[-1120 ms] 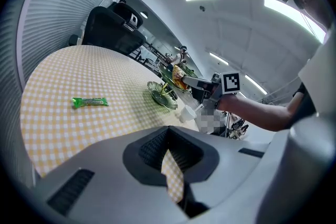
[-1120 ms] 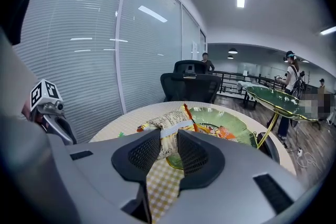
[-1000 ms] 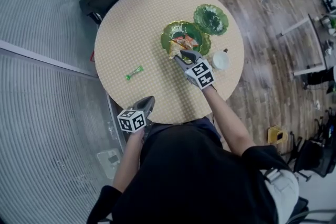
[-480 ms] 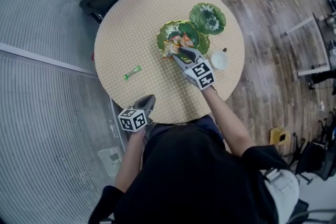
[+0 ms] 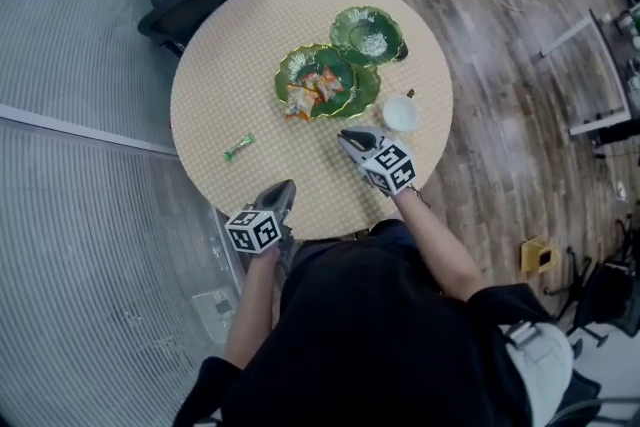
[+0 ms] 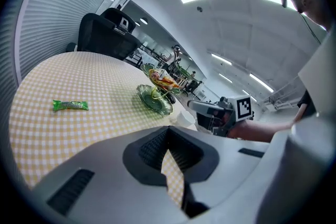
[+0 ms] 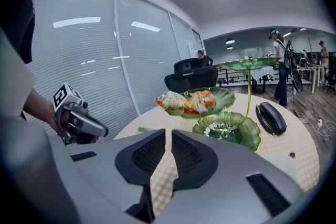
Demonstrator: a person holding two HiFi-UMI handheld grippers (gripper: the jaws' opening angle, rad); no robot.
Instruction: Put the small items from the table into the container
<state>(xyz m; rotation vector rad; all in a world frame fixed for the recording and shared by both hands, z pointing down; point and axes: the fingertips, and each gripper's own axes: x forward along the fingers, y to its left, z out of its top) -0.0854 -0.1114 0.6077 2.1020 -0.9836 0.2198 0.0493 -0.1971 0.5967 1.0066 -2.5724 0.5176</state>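
One small item is lying loose on the bench (image 5: 220, 85): a green wrapped sweet (image 5: 238, 147), out on the checked cloth, well apart from the dish (image 5: 358, 93).

The left hand-held gripper (image 5: 284, 187) is hovering over the near edge of the bench. The sweet is lying ahead of it and off to its left. In the left gripper view the sweet (image 6: 70, 105) is sitting far left of the line along which the jaws are pointing. Its long axis is running slantwise over the cloth, roughly crosswise to that line, so a pinch across its narrow middle is looking workable once the wrist swings left.

The left is the nearer one. The right hand-held gripper (image 5: 348, 136) is pointing at the dish, with the sweet well off to its left.

The left jaws (image 6: 168, 134) are clenched on nothing. The right jaws (image 7: 168, 139) are closing, a thin gap showing and nothing in it.

The sweet is looking slim, bright green and glossy, probably a light crinkly wrapper, though it is small here. The leaf-shaped dish is already holding orange and white packets (image 5: 310, 90).
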